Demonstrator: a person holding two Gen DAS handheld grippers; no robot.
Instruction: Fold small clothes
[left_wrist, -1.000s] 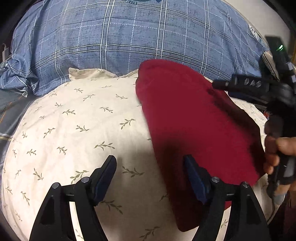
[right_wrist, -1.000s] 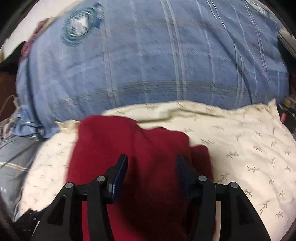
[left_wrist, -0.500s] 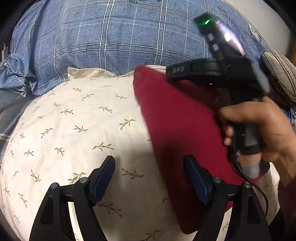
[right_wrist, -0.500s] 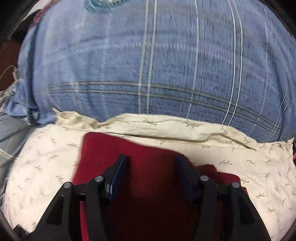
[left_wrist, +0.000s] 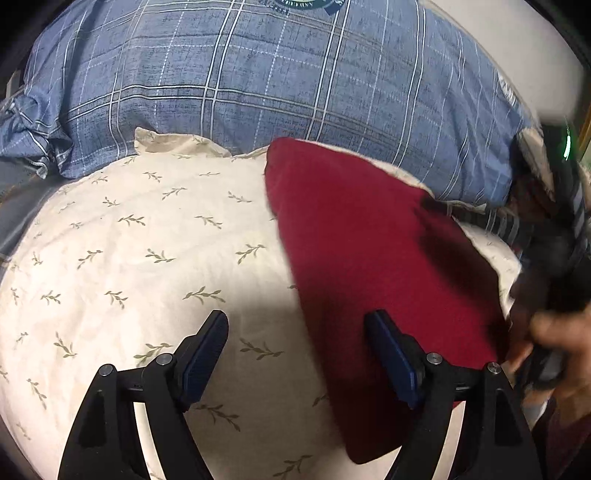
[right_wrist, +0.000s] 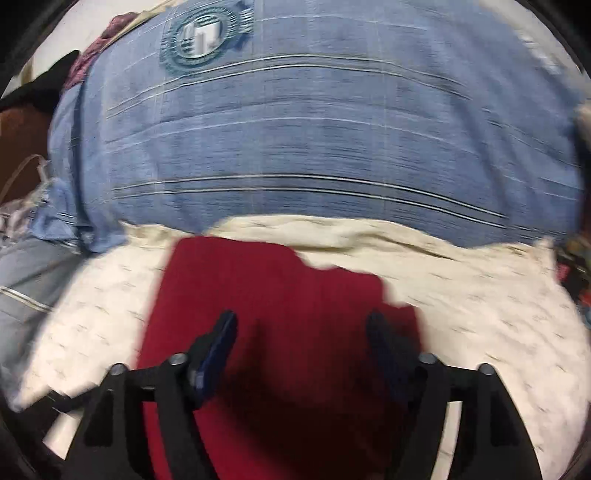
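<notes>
A folded dark red garment (left_wrist: 373, 266) lies flat on a cream pillow with a leaf print (left_wrist: 140, 258). My left gripper (left_wrist: 297, 332) hovers open over the pillow's near part, its right finger above the garment's left edge, nothing between its pads. In the right wrist view the red garment (right_wrist: 266, 295) lies under my right gripper (right_wrist: 301, 325), whose jaws are opening wide above the cloth without pinching it. The picture there is blurred. The right gripper's body and the hand holding it (left_wrist: 554, 343) show blurred at the right edge of the left wrist view.
A large blue plaid pillow (left_wrist: 280, 85) with a round emblem (right_wrist: 205, 35) rises behind the cream pillow. Grey-blue bedding (right_wrist: 26, 280) lies to the left. Dark clutter (right_wrist: 576, 269) sits at the far right.
The right gripper swung out over the garment's far end, then came back toward the near right side. Its jaws have spread wider. The left gripper stayed put and open.
</notes>
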